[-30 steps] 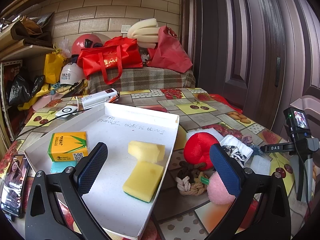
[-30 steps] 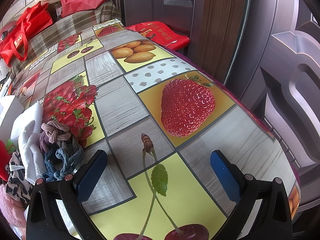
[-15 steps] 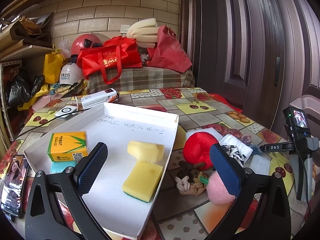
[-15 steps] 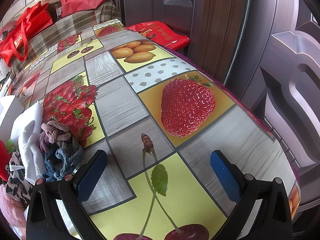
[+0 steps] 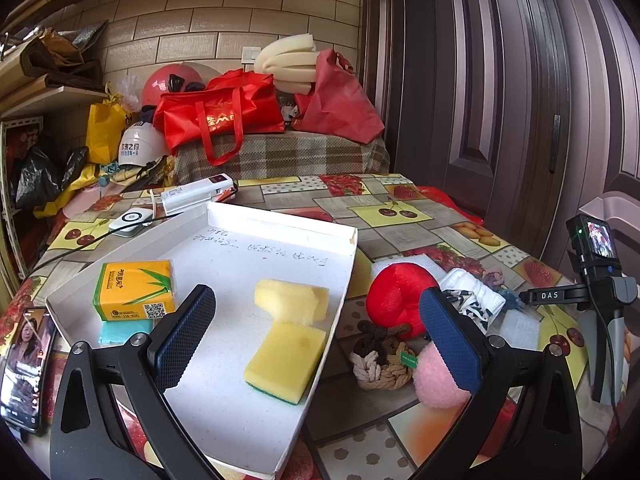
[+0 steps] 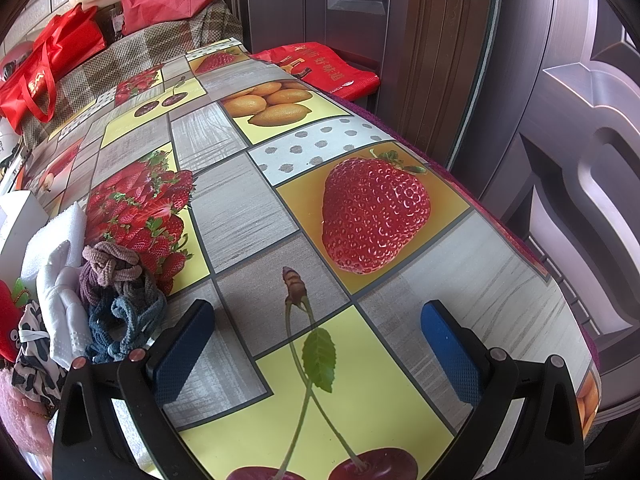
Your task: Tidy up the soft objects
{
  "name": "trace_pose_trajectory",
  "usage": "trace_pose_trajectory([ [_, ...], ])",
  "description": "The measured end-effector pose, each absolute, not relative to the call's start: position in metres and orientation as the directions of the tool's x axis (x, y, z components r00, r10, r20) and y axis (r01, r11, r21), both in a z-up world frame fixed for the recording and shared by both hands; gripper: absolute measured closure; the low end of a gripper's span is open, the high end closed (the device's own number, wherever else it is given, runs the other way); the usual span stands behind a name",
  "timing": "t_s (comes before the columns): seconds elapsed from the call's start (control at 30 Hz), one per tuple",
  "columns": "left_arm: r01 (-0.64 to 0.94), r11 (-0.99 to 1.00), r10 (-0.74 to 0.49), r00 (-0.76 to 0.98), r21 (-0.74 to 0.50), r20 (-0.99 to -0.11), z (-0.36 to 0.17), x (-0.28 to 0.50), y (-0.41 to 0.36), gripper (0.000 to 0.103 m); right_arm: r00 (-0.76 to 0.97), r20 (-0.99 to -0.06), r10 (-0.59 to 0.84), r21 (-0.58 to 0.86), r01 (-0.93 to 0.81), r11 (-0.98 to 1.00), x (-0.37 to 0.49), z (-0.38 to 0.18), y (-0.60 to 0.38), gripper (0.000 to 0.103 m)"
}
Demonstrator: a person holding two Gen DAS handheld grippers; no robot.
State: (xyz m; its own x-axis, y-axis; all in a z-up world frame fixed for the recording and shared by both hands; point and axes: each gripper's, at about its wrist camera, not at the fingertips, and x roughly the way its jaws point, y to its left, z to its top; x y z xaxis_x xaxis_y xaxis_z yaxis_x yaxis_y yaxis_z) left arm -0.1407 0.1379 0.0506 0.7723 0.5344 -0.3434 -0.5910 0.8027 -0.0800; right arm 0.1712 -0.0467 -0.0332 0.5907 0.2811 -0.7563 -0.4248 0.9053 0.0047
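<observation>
A white shallow box [image 5: 280,230] holds two yellow sponges [image 5: 286,356], an orange tissue pack [image 5: 134,290] and a teal pad under it. My left gripper [image 5: 316,334] hovers open above the box's right rim, holding nothing. Right of the box lie a red plush [image 5: 396,294], a rope knot [image 5: 380,364], a pink puff [image 5: 436,376] and white and patterned cloths [image 5: 472,300]. My right gripper [image 6: 316,350] stands open over bare tablecloth, with knotted hair ties [image 6: 116,292], a white cloth [image 6: 60,276] and the red plush [image 6: 8,312] at its left.
A phone [image 5: 22,364] lies at the table's left edge, a white device [image 5: 196,198] and cable behind the box. The other handheld gripper with its camera [image 5: 596,276] shows at right. Red bags [image 5: 216,116], helmets and a dark door [image 6: 400,20] stand beyond the table.
</observation>
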Motion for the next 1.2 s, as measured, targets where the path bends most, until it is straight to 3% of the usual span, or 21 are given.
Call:
trace_pose_trajectory([
  [0.43, -0.559, 0.826, 0.502, 0.784, -0.066, -0.366, 0.049, -0.135, 0.133, 0.000, 0.591, -0.756, 0.281, 0.005, -0.425, 0.905, 0.171, -0.033, -0.046, 0.000],
  [0.67, -0.349, 0.937, 0.285, 0.790, -0.017, -0.542, 0.037, -0.085, 0.099, 0.000, 0.591, -0.756, 0.281, 0.005, -0.425, 0.905, 0.171, -0.033, -0.047, 0.000],
  [0.8, -0.277, 0.957, 0.268, 0.711, 0.092, -0.650, 0.021, -0.052, 0.073, 0.001, 0.590, -0.756, 0.281, 0.005, -0.425, 0.905, 0.171, -0.033, -0.048, 0.000],
  [1.0, -0.261, 0.960, 0.256, 0.688, 0.097, -0.679, 0.015, -0.041, 0.068, 0.002, 0.592, -0.757, 0.277, -0.001, -0.425, 0.905, 0.172, -0.032, -0.044, 0.000],
  [1.03, -0.260, 0.962, 0.248, 0.680, 0.089, -0.690, 0.013, -0.039, 0.070, 0.004, 0.590, -0.757, 0.280, 0.004, -0.425, 0.905, 0.172, -0.032, -0.045, 0.000],
  [1.13, -0.249, 0.966, 0.221, 0.669, 0.066, -0.710, 0.011, -0.034, 0.075, 0.027, 0.591, -0.757, 0.278, 0.001, -0.424, 0.906, 0.175, -0.032, -0.038, 0.000],
  [1.17, -0.245, 0.967, 0.219, 0.673, 0.066, -0.707, 0.012, -0.034, 0.077, 0.042, 0.590, -0.757, 0.280, 0.005, -0.423, 0.906, 0.176, -0.032, -0.038, 0.000],
  [1.2, -0.240, 0.968, 0.220, 0.675, 0.073, -0.704, 0.013, -0.034, 0.075, 0.042, 0.591, -0.757, 0.279, 0.006, -0.421, 0.907, 0.177, -0.033, -0.037, 0.000],
])
